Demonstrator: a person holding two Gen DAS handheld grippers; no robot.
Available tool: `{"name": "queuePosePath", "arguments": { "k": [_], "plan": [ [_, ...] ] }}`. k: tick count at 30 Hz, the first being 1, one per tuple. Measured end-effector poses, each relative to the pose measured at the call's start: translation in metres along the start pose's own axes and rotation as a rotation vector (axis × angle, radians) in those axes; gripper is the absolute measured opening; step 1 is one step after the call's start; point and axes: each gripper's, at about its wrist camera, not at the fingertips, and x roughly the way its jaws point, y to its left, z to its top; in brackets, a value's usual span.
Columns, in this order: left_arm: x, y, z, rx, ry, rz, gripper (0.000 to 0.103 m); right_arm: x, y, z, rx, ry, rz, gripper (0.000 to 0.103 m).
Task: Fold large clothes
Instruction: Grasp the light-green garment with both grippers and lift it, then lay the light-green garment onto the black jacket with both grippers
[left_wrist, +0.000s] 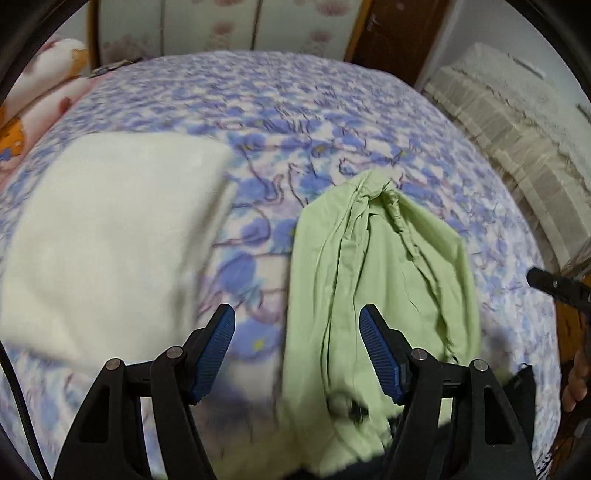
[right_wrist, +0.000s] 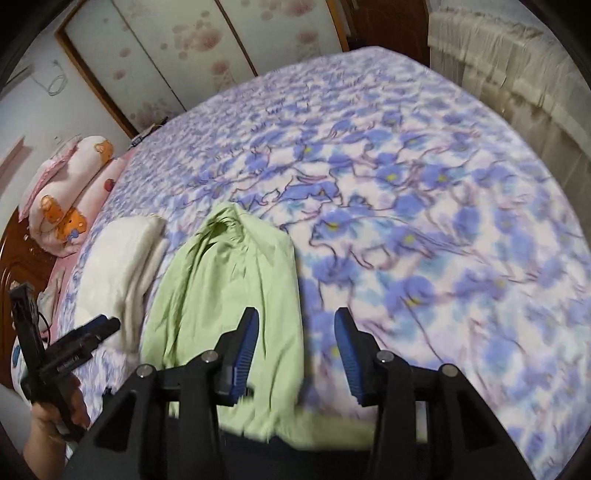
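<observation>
A crumpled light green garment (left_wrist: 388, 258) lies bunched lengthwise on the blue-flowered bedspread (left_wrist: 295, 110). A folded cream-white cloth (left_wrist: 110, 236) rests to its left. My left gripper (left_wrist: 297, 325) is open above the green garment's left edge, with nothing pressed between its blue pads. In the right wrist view, my right gripper (right_wrist: 297, 328) is also open over the right edge of the green garment (right_wrist: 229, 280), and bare bedspread (right_wrist: 424, 184) shows between its fingers. The cream cloth (right_wrist: 122, 266) lies further left. The near end of the garment is hidden under both grippers.
Pink cartoon-print pillows (right_wrist: 66, 199) lie by a wooden headboard (right_wrist: 22, 258) at the left. A beige fringed cover (left_wrist: 517, 129) stands along the bed's right side. Flowered sliding doors (right_wrist: 166, 55) stand behind the bed. A hand (right_wrist: 55, 417) holds the left gripper at lower left.
</observation>
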Motion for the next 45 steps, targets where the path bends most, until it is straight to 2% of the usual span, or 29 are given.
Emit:
{"name": "queuePosePath", "arguments": {
  "k": [8,13,15,16,17,18,19,20,23,26,29,34,37,45],
  "plan": [
    [0.083,-0.009,0.034,0.045,0.063,0.014,0.068,0.086,0.011,0.038,-0.006,0.071,0.010,0.043],
    [0.113,0.001,0.043,0.012,0.075,-0.039,0.062,0.119,0.019,0.050,-0.046,0.116,-0.023,0.043],
    [0.119,0.006,0.045,-0.012,0.067,-0.069,0.050,0.128,0.021,0.053,-0.051,0.116,-0.025,0.043],
    [0.120,0.008,0.046,-0.022,0.065,-0.093,0.033,0.131,0.021,0.054,-0.050,0.116,-0.022,0.043],
    [0.120,0.008,0.047,-0.033,0.065,-0.109,0.006,0.133,0.021,0.053,-0.052,0.110,-0.023,0.039],
    [0.120,0.008,0.048,-0.036,0.066,-0.112,0.005,0.133,0.021,0.053,-0.060,0.103,-0.027,0.023],
    [0.117,0.004,0.048,-0.021,0.053,-0.090,0.005,0.132,0.025,0.051,-0.083,0.106,-0.024,0.016],
    [0.113,0.000,0.049,-0.001,0.039,-0.072,0.004,0.128,0.028,0.050,-0.104,0.092,-0.032,0.010],
    [0.090,-0.007,0.047,0.021,-0.003,-0.048,0.003,0.107,0.033,0.046,-0.141,0.050,-0.031,0.005],
    [0.051,-0.006,0.042,0.018,-0.059,-0.037,0.002,0.076,0.032,0.041,-0.145,0.012,-0.004,0.004],
    [0.004,0.000,0.032,0.017,-0.106,-0.050,0.002,0.026,0.030,0.027,-0.155,-0.058,0.031,0.004],
    [-0.068,0.013,-0.005,-0.018,-0.134,-0.092,0.002,-0.050,0.030,-0.009,-0.181,-0.161,0.067,0.000],
    [-0.105,0.002,-0.036,0.033,-0.159,-0.118,0.002,-0.081,0.035,-0.032,-0.204,-0.177,0.089,0.000],
    [-0.152,-0.041,-0.118,0.164,-0.209,-0.146,0.001,-0.109,0.055,-0.072,-0.237,-0.165,0.110,0.000]
  ]
}}
